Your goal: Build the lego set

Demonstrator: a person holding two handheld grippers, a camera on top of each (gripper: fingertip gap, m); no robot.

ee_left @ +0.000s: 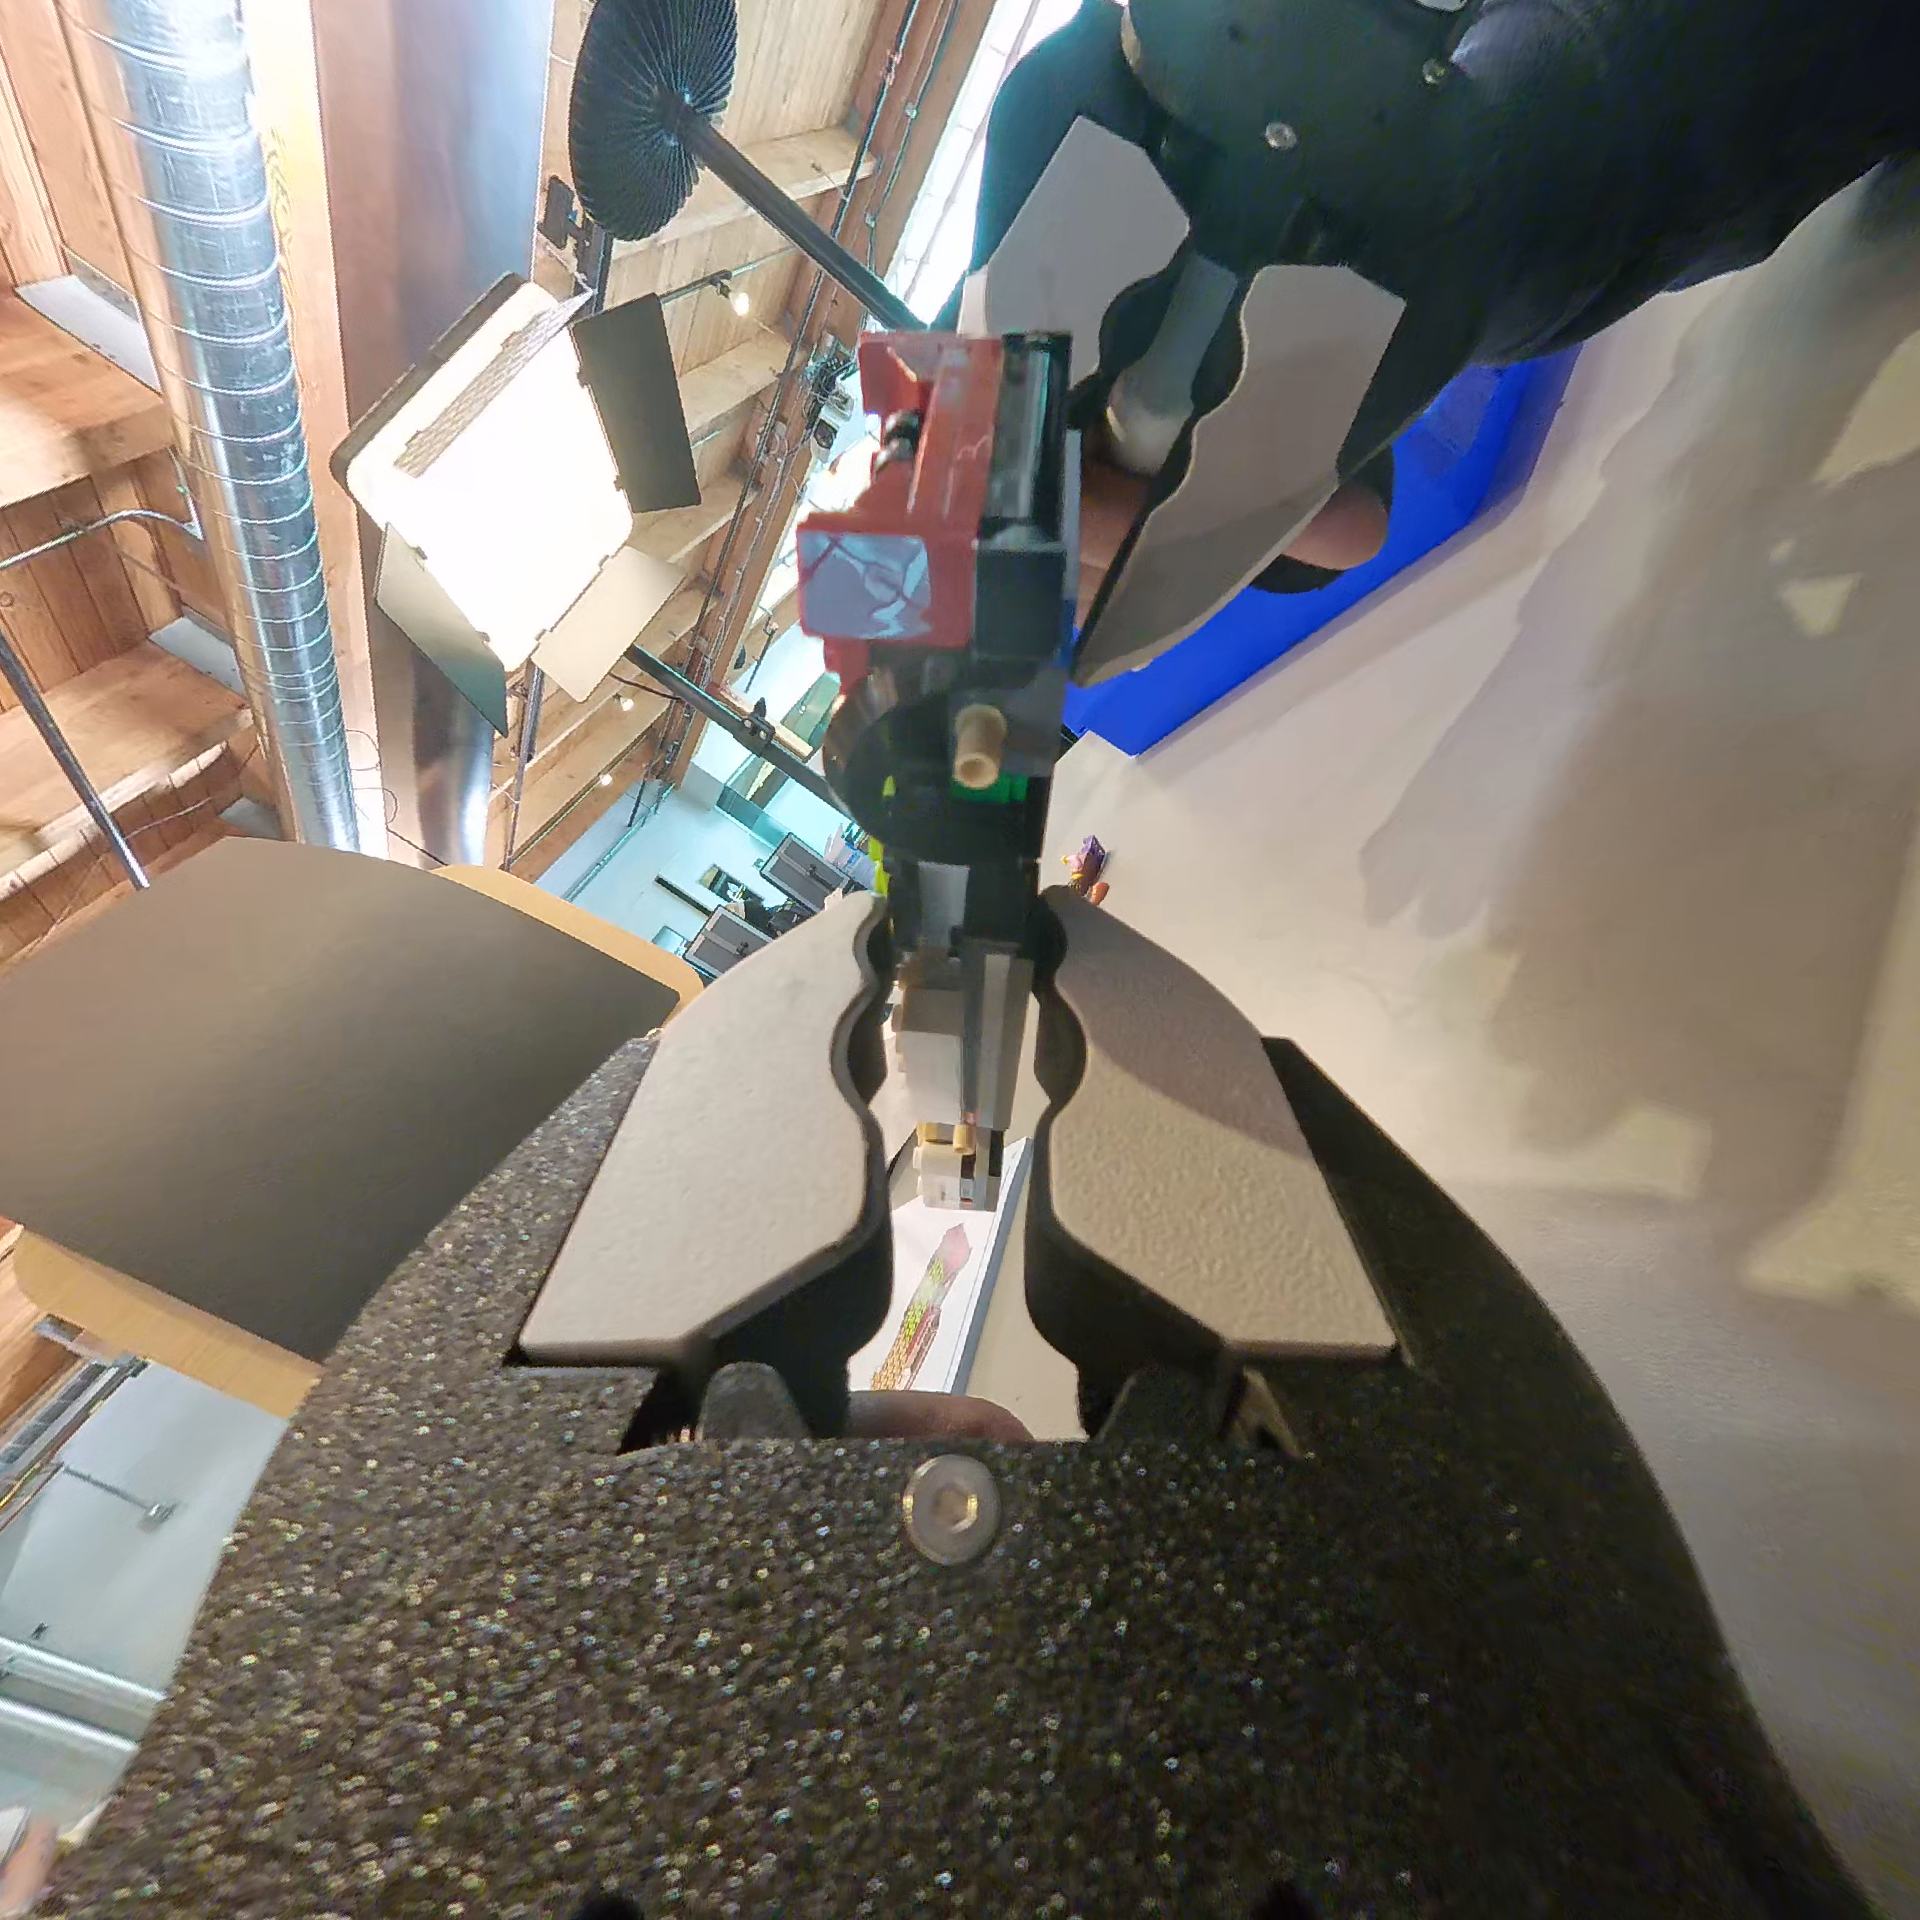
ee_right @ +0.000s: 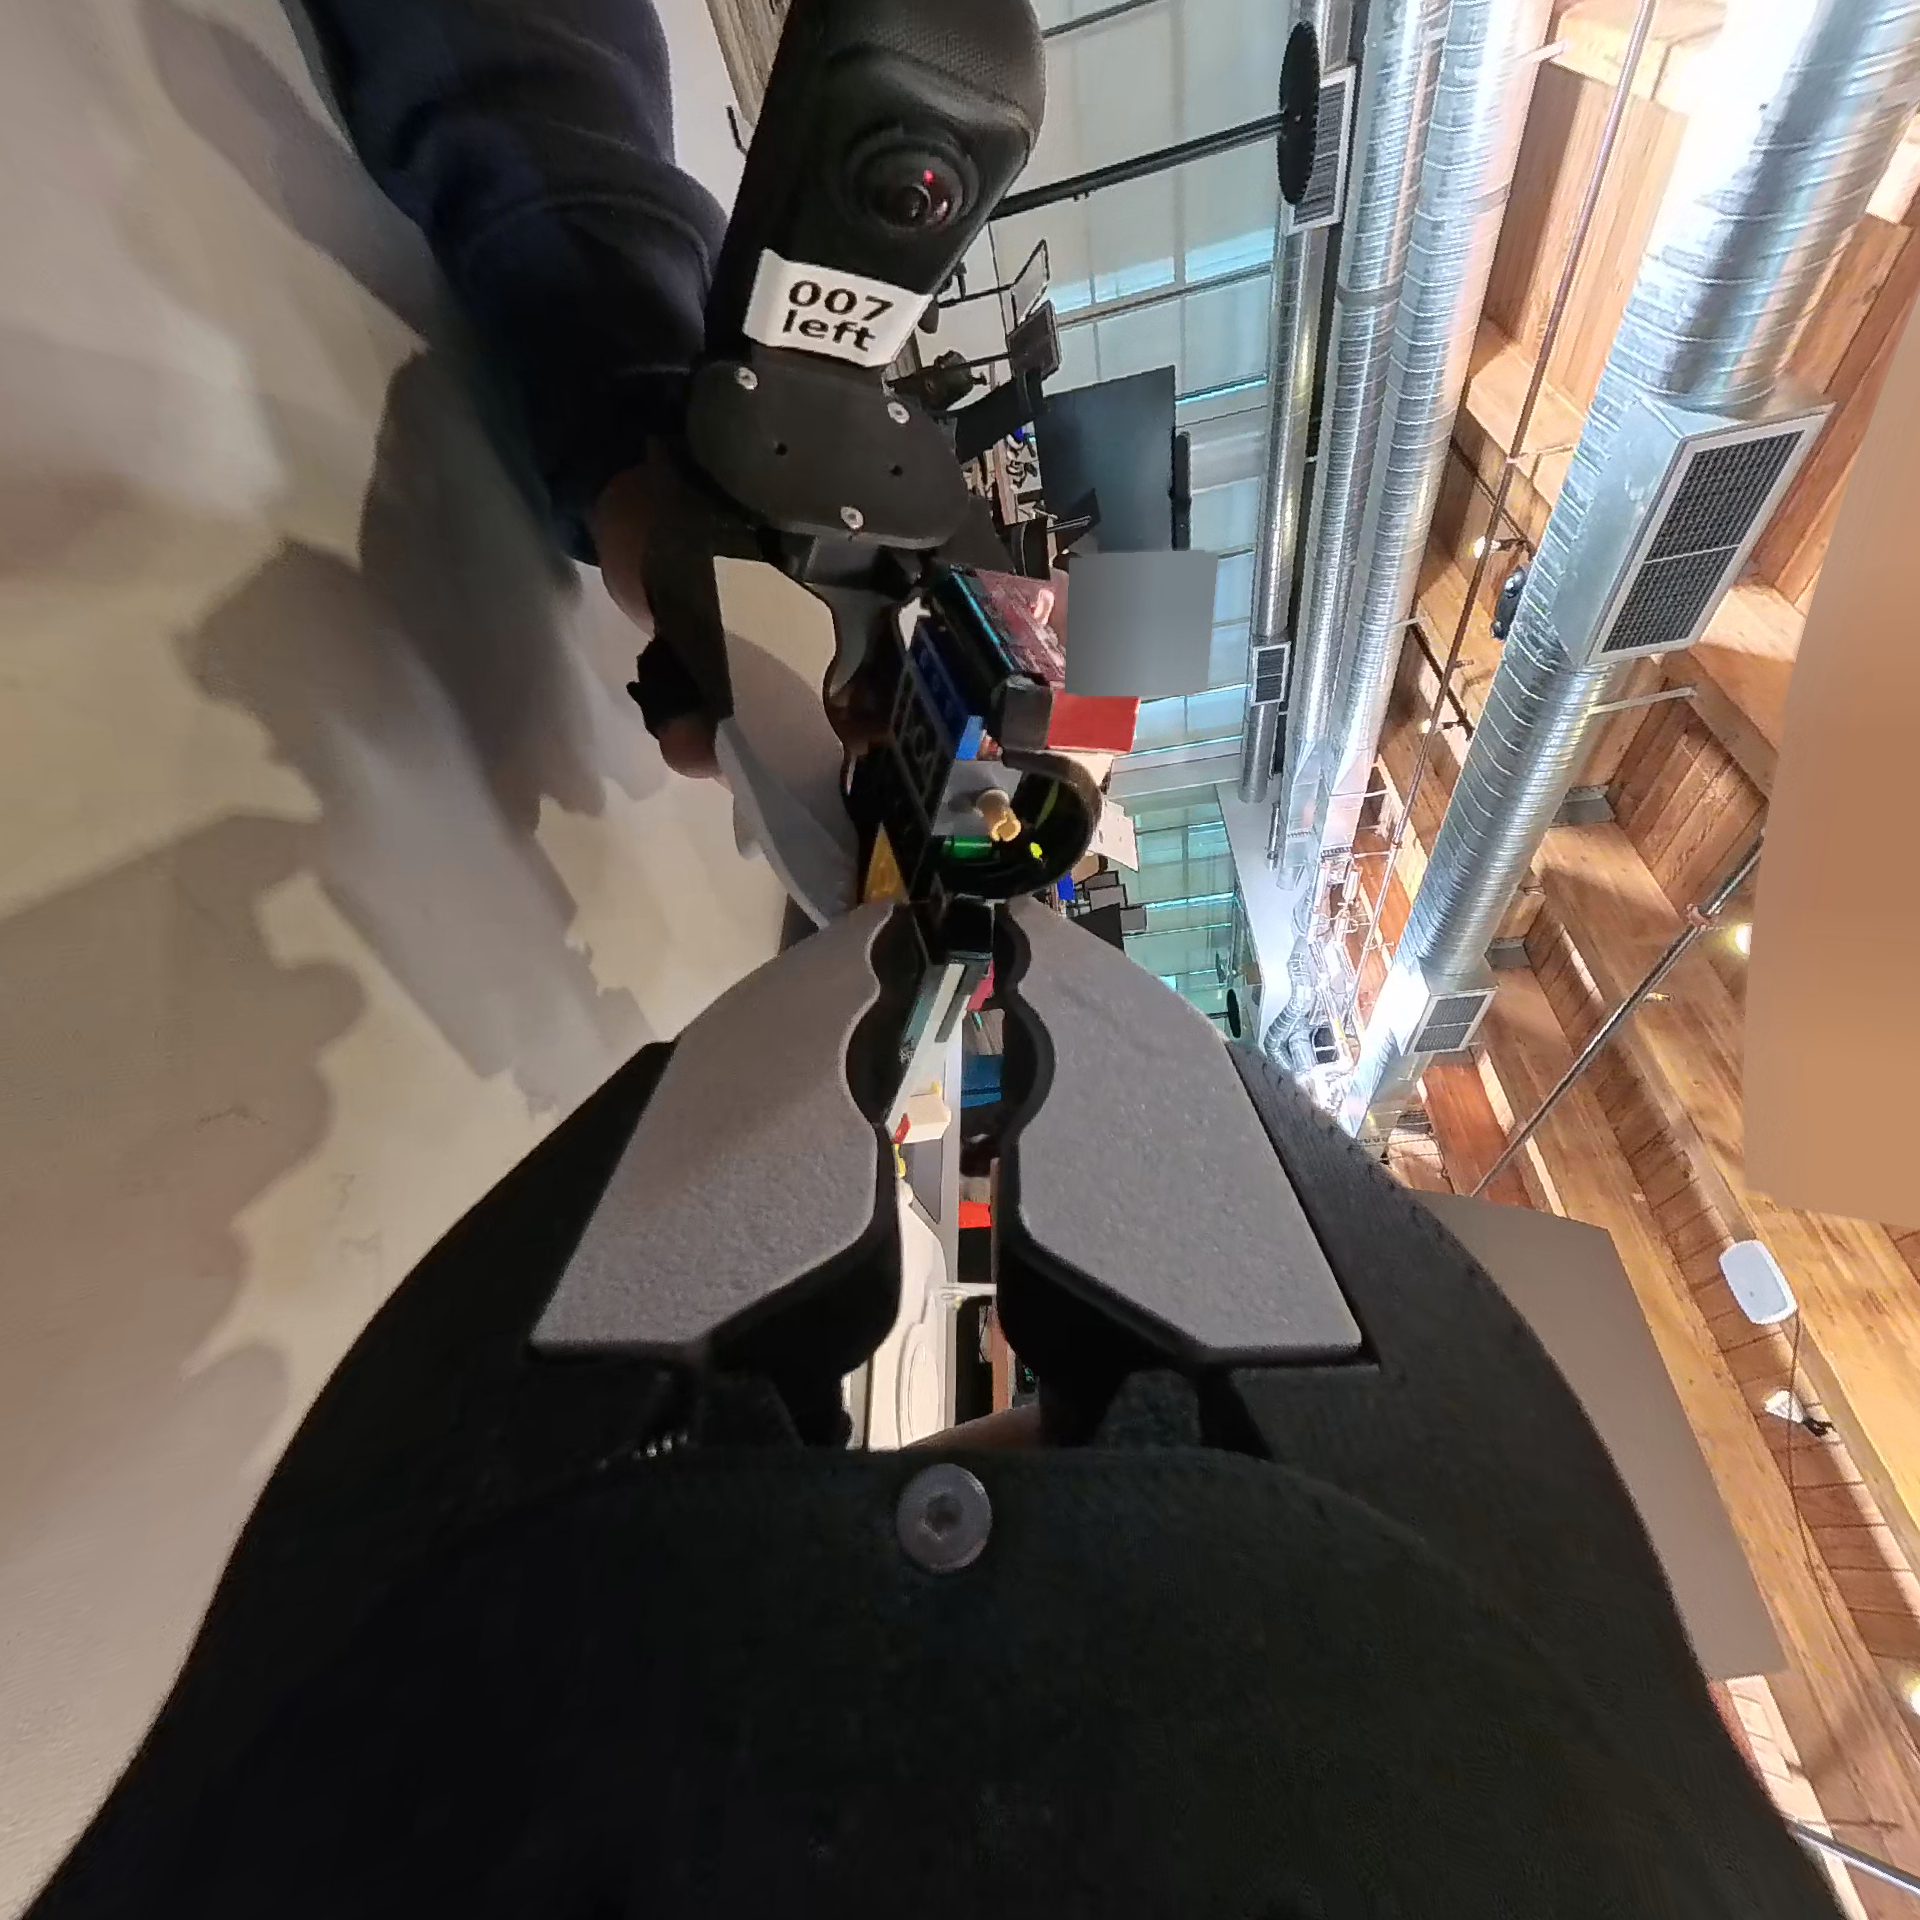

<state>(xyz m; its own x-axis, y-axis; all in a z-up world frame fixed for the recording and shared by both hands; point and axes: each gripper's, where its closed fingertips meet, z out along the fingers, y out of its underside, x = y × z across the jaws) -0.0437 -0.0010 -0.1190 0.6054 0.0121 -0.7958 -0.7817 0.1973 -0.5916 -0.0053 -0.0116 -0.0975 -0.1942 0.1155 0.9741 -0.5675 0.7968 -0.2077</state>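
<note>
The left gripper has its fingers clamped on the near end of a black and red brick model, held above the white desk. Only the left wrist view shows the model's pale blue window, a blue bin on the desk and a small purple piece beside the fingertips. The right wrist view shows the right gripper with its fingers closed on the model's opposite end, and the black wheel arch with a tan peg.
</note>
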